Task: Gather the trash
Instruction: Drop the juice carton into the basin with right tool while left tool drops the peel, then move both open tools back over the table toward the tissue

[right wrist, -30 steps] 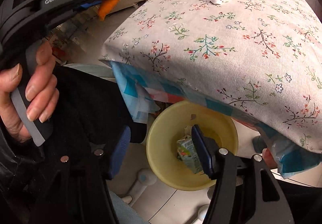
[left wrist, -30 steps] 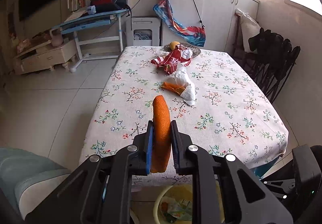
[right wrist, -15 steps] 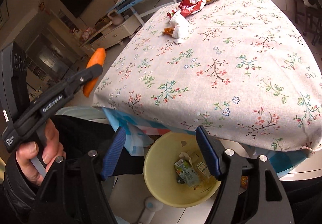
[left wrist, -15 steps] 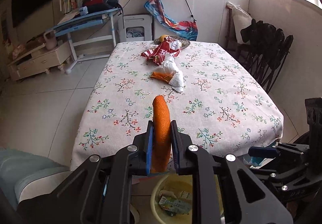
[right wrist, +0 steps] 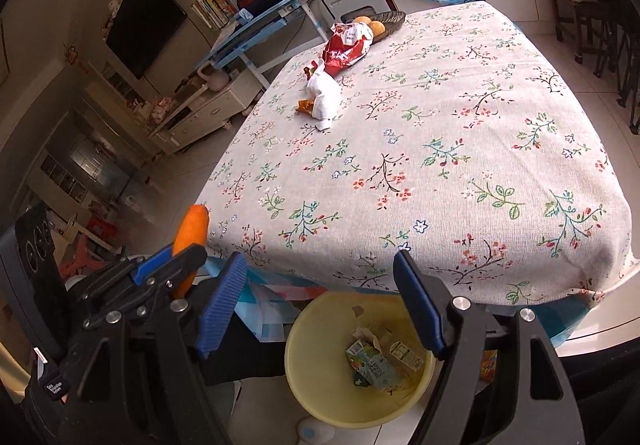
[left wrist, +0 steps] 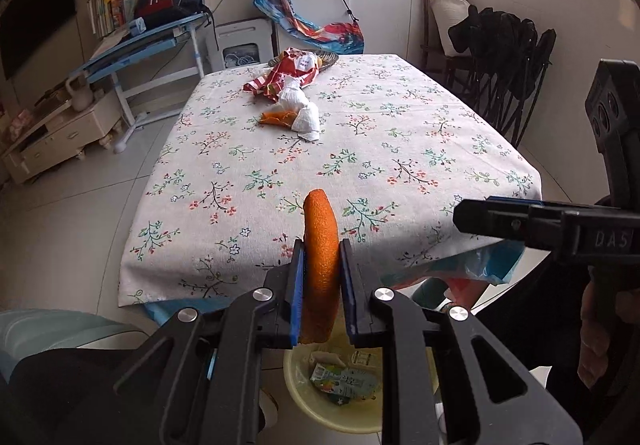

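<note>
Orange against the flowered tablecloth (left wrist: 400, 149), the strip of peel (left wrist: 320, 261) stands upright at bottom centre of your left wrist view, pinched between the blue pads of your left gripper (left wrist: 320, 277). Directly below it, at the bottom edge, sits the yellow bin (left wrist: 320, 405) with a crumpled green carton (left wrist: 344, 381) inside.

Your right gripper (right wrist: 320, 305) has just been opening; its jaws stand wide apart with nothing between them, framing the bin (right wrist: 304, 357) at lower centre of the right wrist view.

More trash lies on the table toward the upper middle: a white crumpled tissue (left wrist: 300, 109), a small orange scrap (left wrist: 276, 119) touching it, and a red snack wrapper (left wrist: 286, 75) just behind.
</note>
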{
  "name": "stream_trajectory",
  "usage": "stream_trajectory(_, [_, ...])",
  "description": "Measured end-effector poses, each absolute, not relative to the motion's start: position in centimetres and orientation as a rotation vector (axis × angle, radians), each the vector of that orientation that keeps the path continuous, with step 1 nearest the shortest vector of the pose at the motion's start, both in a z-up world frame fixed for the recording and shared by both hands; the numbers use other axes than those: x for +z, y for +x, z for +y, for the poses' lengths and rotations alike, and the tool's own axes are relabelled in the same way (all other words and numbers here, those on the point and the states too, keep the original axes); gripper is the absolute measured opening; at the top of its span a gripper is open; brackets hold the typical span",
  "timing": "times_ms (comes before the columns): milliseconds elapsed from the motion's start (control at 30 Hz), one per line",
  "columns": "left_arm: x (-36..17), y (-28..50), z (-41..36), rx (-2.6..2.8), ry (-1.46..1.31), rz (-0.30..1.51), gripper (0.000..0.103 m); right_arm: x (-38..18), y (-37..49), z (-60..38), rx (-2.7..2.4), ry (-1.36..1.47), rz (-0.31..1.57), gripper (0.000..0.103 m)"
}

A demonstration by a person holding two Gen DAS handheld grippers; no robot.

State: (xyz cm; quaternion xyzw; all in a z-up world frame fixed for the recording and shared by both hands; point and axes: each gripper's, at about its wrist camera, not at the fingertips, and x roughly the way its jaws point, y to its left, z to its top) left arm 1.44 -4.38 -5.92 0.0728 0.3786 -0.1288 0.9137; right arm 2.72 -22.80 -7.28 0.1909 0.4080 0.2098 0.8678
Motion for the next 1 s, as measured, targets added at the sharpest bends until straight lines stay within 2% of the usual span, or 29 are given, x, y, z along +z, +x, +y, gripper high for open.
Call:
stream_trajectory(200, [-7.1, 0.2, -5.9, -0.316, 0.182, 0.831, 0.018, -7.2, 2.8, -23.2, 0.425, 0.415, 0.841, 0.075])
stream_trajectory(300, [-7.7, -0.2, -6.6, -0.325, 0.214, 0.845, 0.034, -7.1, 2.8, -23.1, 0.423, 0.41, 0.838, 0.075])
stream_trajectory(333, [-7.7, -0.3, -6.8, -0.318, 0.22, 0.841, 0.046, -7.1, 2.8, -23.2, 0.422, 0.41, 0.836, 0.075])
stream_trajectory(467, [-7.4, -0.5, -6.7, -0.299, 0.216, 0.823, 0.057, -7.2, 2.7, -23.4, 0.416, 0.414, 0.832, 0.075])
stream_trajectory(833, [-6.2, 0.0, -5.3, -0.198, 0.188, 0.761, 0.074, -7.1, 2.8, -23.5, 0.406, 0.404, 0.831, 0.076])
stream_trajectory(1000, [-6.0, 0.1, -5.1, -0.174, 0.188, 0.747, 0.077, -7.2, 2.8, -23.5, 0.402, 0.398, 0.831, 0.076])
